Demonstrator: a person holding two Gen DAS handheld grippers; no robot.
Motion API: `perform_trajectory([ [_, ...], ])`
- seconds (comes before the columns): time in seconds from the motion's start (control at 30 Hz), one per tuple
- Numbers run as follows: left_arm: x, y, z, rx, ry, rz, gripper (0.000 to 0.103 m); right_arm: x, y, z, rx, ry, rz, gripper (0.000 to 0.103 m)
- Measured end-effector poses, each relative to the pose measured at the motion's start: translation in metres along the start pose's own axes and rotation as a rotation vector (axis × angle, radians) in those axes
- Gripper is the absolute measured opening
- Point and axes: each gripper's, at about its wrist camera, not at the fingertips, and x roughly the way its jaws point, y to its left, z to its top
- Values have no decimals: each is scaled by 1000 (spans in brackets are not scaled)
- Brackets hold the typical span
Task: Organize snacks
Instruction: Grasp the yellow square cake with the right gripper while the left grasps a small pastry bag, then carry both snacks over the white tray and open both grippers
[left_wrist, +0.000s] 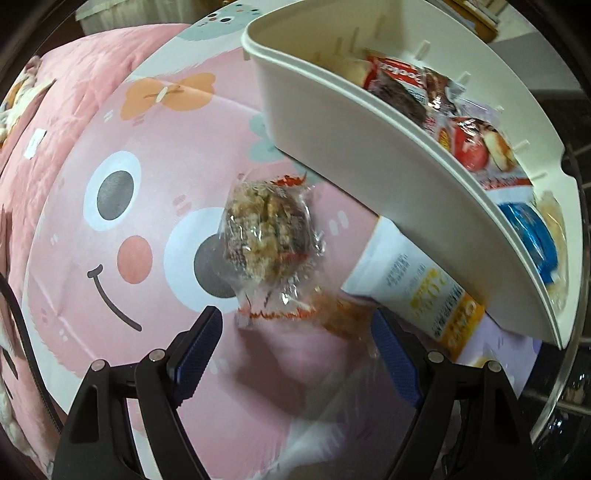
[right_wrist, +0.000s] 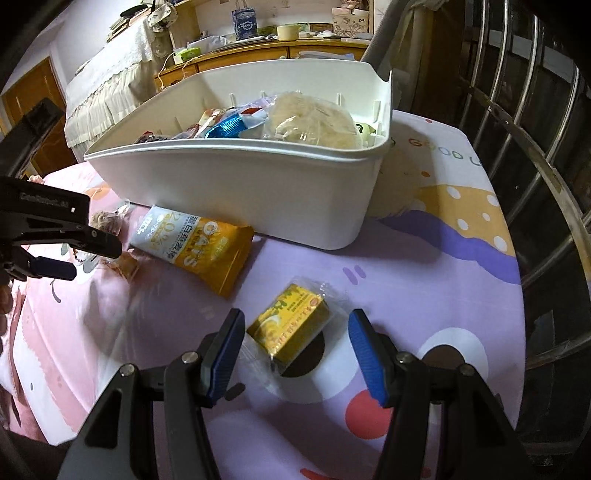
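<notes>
Your left gripper (left_wrist: 295, 328): jaws wide, empty, above clear-wrapped granola snack (left_wrist: 266, 232) | your right gripper (right_wrist: 297, 349): jaws apart, flanking yellow snack (right_wrist: 290, 326), not gripping | white bin (right_wrist: 236, 184) far.

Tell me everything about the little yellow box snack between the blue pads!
The small yellow block-shaped snack is sealed in a clear crinkly plastic wrapper that sticks out past both ends. Its top shows red writing and a pale round picture. It lies flat and slanted on the purple cartoon tablecloth, partly over a dark printed circle, in front of the white plastic bin and apart from it. The right gripper is open around it, pads not touching it.
</notes>
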Motion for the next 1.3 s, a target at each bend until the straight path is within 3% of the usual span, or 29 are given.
perform_trajectory([
  [0.27,14,4,7,-9,1,0,74,8,-4,5,44,13,-3,59],
  [0.4,18,6,9,-15,10,-10,57,7,-4,4,40,14,-11,57],
  [0.5,21,6,6,-7,3,3,52,5,-2,4,40,23,-16,52],
  [0.6,21,10,3,-13,2,1,39,5,1,2,27,38,-16,36],
  [0.77,23,18,-1,-34,19,-12,20,2,4,0,19,51,-22,26],
  [0.87,24,19,-5,-24,32,-16,20,-1,5,-2,18,55,-22,19],
  [1.3,-2,51,-22,2,7,-68,19,-19,13,-5,7,49,-2,18],
])
